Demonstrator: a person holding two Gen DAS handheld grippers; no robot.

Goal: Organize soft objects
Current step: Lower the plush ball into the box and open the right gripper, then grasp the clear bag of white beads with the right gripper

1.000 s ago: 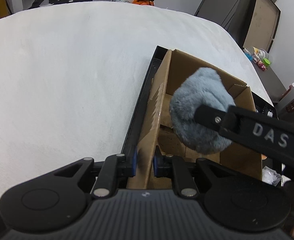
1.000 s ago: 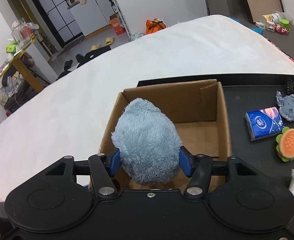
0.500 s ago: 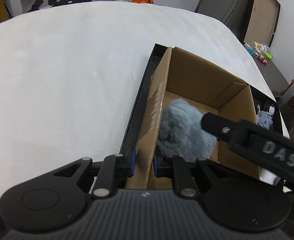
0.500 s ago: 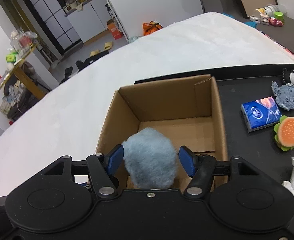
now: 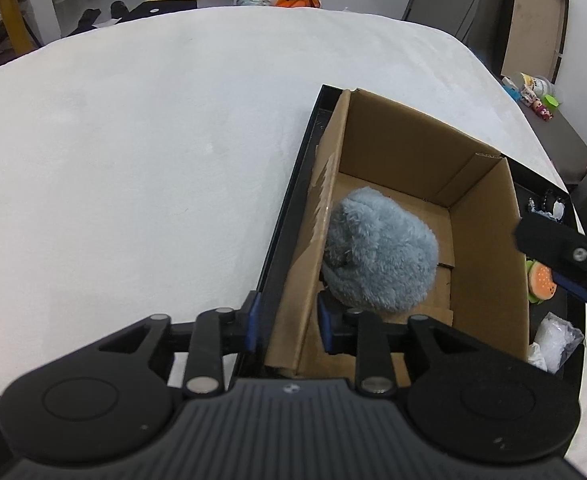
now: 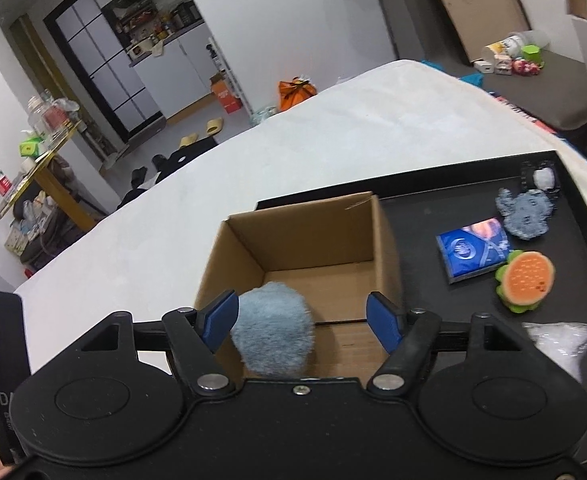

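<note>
Inside the cardboard box [image 5: 481,216]: blue-grey plush toy [image 5: 379,254] lies on the floor against the near-left wall, free of both tools.
Right gripper [image 6: 305,318]: jaws have just been opening and now stand wide; the plush shows low between them, but the blue pads [image 6: 381,320] are clear of it.
Left gripper [image 5: 289,318]: jaws have just been opening; they straddle the box's left wall with narrow gaps, no longer pinching it.
Plush handling: looks light, very soft, squashy; long pile should grip well, not fragile. Best pinched across its rounded middle, deep enough to catch stuffing, not just fur.
Still on the black tray [image 6: 425,216]: burger plush [image 6: 527,280], blue tissue pack [image 6: 473,254], grey knitted piece [image 6: 527,216], clear plastic bag [image 5: 555,340].
Tissue pack: slick wrapper, likely to slip; take it across the short sides.
</note>
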